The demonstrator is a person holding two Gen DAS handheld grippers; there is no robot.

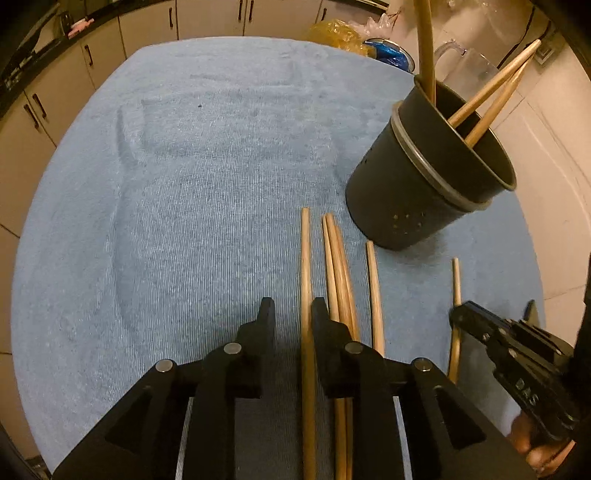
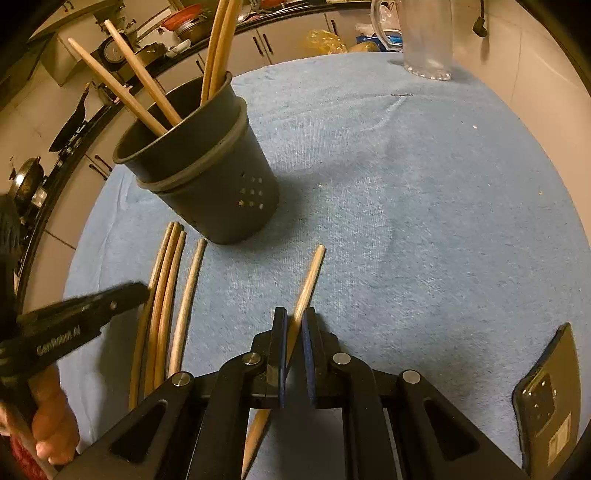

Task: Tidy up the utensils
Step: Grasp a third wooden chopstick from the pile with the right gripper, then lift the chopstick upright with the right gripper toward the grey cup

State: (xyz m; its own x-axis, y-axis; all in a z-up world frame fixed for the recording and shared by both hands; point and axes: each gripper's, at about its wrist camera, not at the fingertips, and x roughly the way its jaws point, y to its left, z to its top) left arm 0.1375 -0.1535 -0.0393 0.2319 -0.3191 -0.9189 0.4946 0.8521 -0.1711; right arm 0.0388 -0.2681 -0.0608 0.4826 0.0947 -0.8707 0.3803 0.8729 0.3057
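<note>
A dark grey utensil holder [image 1: 424, 177] stands on the blue cloth [image 1: 203, 184] with several wooden chopsticks [image 1: 487, 96] in it; it also shows in the right wrist view [image 2: 210, 177]. Several loose chopsticks lie in front of it. My left gripper [image 1: 290, 314] is open, its jaws either side of the leftmost chopstick [image 1: 306, 266], with a bundle of chopsticks [image 1: 340, 266] just to the right. My right gripper [image 2: 294, 321] has its jaws narrowly around a single chopstick [image 2: 310, 280] that lies apart from the others [image 2: 166, 288]; contact is unclear.
A black phone [image 2: 550, 402] lies at the cloth's right edge. A clear plastic jug [image 2: 424, 37] stands at the far side, with plastic bags [image 1: 332, 33] behind. Kitchen cabinets [image 1: 147, 26] surround the table.
</note>
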